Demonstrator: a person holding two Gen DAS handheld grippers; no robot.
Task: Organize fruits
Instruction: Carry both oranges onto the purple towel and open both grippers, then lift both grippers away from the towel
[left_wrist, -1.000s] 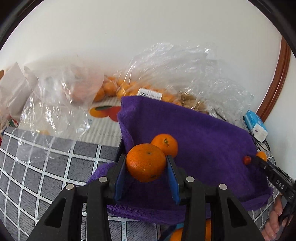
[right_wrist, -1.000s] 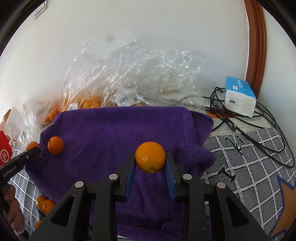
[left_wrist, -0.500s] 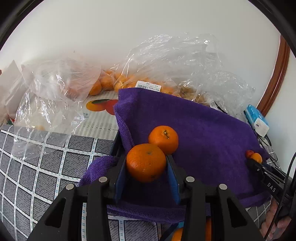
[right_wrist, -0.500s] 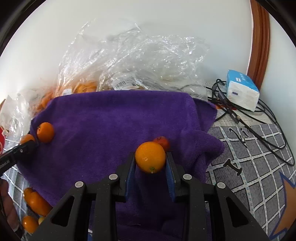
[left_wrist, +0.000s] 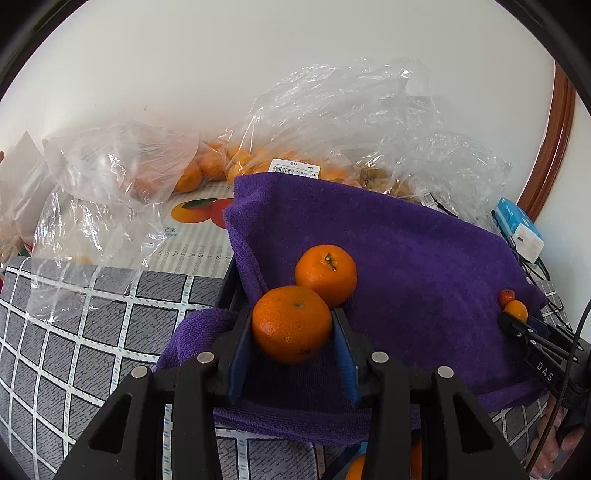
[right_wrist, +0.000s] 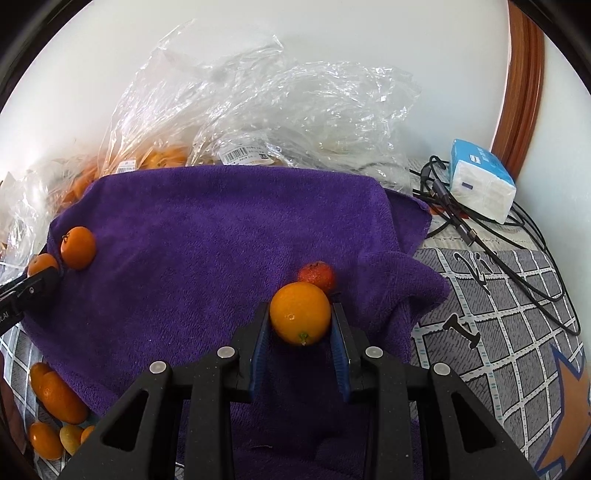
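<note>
My left gripper (left_wrist: 291, 325) is shut on a dark orange mandarin (left_wrist: 291, 323), held just above the left edge of a purple towel (left_wrist: 406, 258). Another mandarin (left_wrist: 326, 275) lies on the towel right behind it. My right gripper (right_wrist: 300, 319) is shut on a smaller yellow-orange fruit (right_wrist: 300, 317) over the towel's (right_wrist: 207, 229) right part. A small red fruit (right_wrist: 317, 275) lies on the towel just beyond it. The left gripper's tip (right_wrist: 33, 284) and its mandarin (right_wrist: 42, 264) show at the far left of the right wrist view, beside the lying mandarin (right_wrist: 77, 247).
Clear plastic bags (left_wrist: 332, 122) with oranges lie behind the towel against the wall. Several loose oranges (right_wrist: 55, 402) lie on the grey checked cloth (left_wrist: 74, 314) near the towel's front left. Black cables (right_wrist: 480, 229) and a blue-white tissue pack (right_wrist: 480, 181) are at the right.
Both grippers have moved down and forward over the towel with their fruits still held. The small red fruit has come into view beyond the right gripper.
</note>
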